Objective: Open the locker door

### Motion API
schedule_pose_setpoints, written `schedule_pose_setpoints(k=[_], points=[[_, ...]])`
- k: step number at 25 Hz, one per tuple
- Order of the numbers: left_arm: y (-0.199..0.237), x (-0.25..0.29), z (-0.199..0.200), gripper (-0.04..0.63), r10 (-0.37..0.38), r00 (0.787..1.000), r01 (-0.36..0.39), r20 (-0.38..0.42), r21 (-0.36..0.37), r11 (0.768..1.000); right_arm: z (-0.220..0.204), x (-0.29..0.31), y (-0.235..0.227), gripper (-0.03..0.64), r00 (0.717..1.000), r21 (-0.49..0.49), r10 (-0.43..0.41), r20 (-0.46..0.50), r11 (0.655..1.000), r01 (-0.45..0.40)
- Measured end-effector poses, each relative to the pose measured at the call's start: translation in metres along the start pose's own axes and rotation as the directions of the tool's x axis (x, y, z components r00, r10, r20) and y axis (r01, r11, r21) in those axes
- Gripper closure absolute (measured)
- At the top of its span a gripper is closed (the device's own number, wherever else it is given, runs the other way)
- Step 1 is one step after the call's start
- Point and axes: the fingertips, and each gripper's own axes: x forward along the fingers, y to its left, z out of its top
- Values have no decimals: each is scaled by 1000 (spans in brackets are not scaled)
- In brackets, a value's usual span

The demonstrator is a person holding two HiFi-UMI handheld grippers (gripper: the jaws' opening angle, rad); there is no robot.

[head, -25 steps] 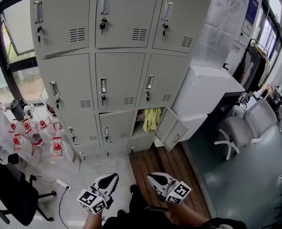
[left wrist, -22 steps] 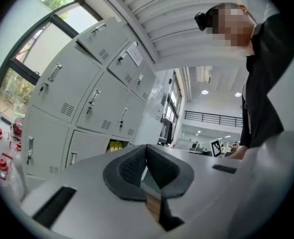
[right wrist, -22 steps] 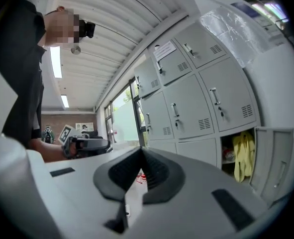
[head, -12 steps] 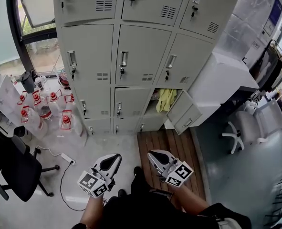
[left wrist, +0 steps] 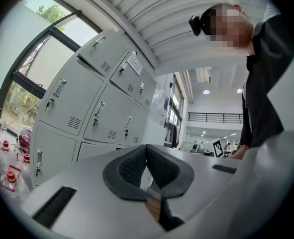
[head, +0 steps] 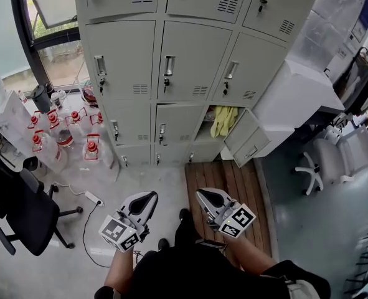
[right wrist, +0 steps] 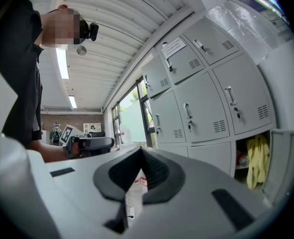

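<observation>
A grey locker bank (head: 190, 48) stands ahead in the head view. One low locker at its right is open: its door (head: 251, 143) swings out to the right, and a yellow cloth (head: 223, 120) hangs inside. The other doors are closed. My left gripper (head: 151, 195) and right gripper (head: 200, 193) are held low near the person's body, far from the lockers, both shut and empty. In the left gripper view the jaws (left wrist: 147, 149) meet with the lockers (left wrist: 87, 103) beyond. The right gripper (right wrist: 141, 152) looks toward the yellow cloth (right wrist: 257, 161).
Several red-capped water bottles (head: 59, 136) stand on the floor at the left, by a black chair (head: 22, 217) and a power strip (head: 93, 198). A wooden platform (head: 224, 179) lies before the open locker. A white cabinet (head: 296, 98) and white chair (head: 324, 161) are at right.
The head view has tipped down and shifted, so the lockers sit higher and more to the right. Both grippers stay low and shut, nearly where they were.
</observation>
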Motion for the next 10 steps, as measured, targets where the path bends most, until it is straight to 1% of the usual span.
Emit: schedule_pose_setpoints(k=[5,10], points=[[2,-14,-6,581,34,999,-34,3,-17,999,3,9,10,606,999,-14,40,-3,999,-40],[6,-17,-5,580,55,998,-55,9,-13,998,7,14,9,606,999,-26,52,4,998,-52]])
